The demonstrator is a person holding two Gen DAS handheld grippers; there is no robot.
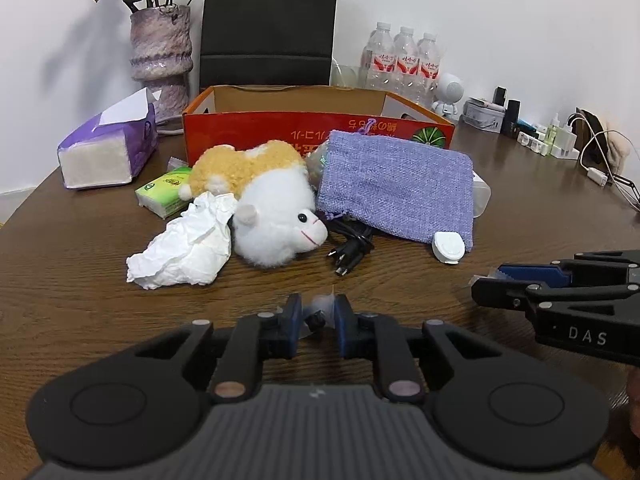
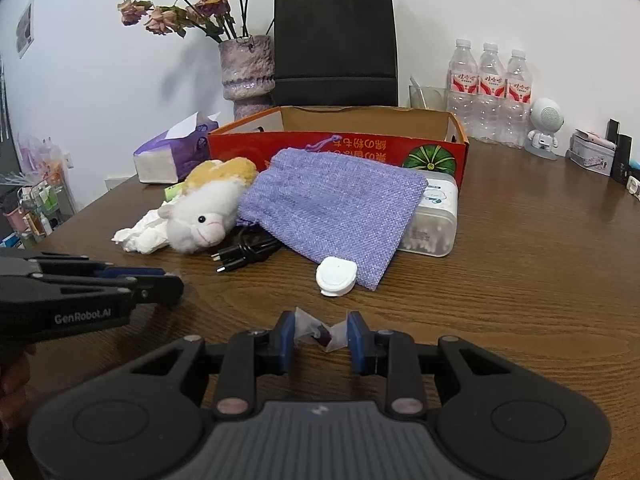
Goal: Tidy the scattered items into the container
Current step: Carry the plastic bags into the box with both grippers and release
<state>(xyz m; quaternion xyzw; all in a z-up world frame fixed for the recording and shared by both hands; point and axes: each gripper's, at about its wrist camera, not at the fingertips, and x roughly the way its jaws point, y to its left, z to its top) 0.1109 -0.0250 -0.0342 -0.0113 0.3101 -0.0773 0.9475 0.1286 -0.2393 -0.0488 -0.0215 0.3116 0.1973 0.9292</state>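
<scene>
Wrapper slip is the risk: both the right gripper and the left gripper pinch small wrapped candies only by crinkly film. Carrying them to the far box could drop one.

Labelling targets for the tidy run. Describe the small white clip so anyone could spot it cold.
Start at the red box at the back of the table. In front of it lies a purple pouch. The white clip rests against the pouch's near corner: a small, smooth, rounded plastic piece, unlike the black cable and the plush toy to its left.
</scene>
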